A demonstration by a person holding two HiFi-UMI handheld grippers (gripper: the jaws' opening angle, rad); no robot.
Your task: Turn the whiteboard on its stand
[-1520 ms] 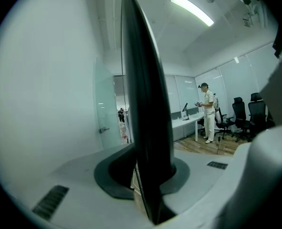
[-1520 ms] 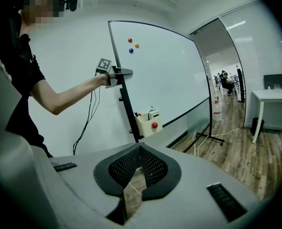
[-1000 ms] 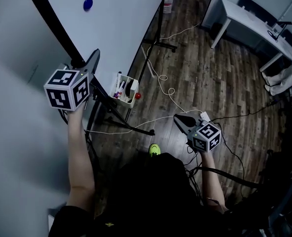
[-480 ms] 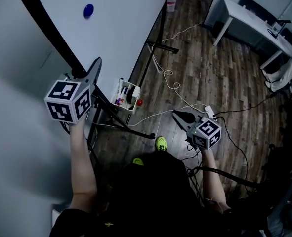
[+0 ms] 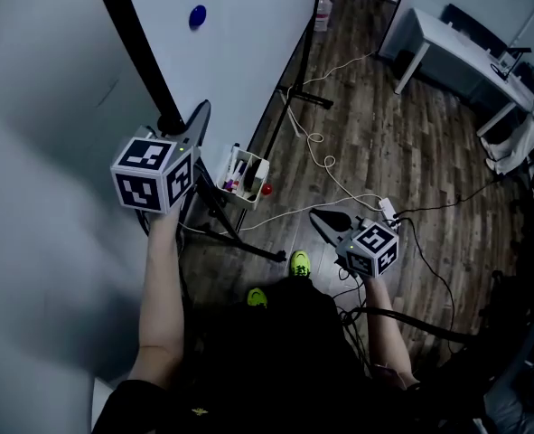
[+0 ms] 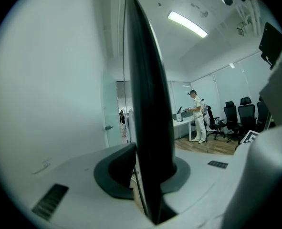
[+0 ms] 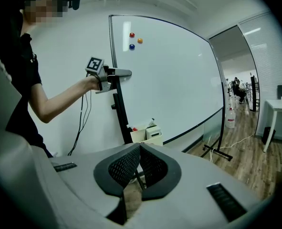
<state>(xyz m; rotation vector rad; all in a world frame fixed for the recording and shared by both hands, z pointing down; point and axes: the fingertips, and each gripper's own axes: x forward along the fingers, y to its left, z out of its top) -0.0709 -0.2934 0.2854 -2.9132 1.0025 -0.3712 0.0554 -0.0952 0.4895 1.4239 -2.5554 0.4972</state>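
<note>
Clamps the left gripper (image 5: pixel 194 116) on the black frame (image 6: pixel 148 128) of the whiteboard (image 5: pixel 239 52), with narrow jaws and one pad on each face of that edge. Holds the right gripper (image 5: pixel 325 220) low over the floor (image 5: pixel 384 134), well apart from the board, with jaws pressed together on nothing. Shows the whiteboard upright on its stand (image 5: pixel 304 98) at the left, with three magnets (image 7: pixel 131 35) near its top and a box (image 5: pixel 246 174) of markers by the post below the left gripper
</note>
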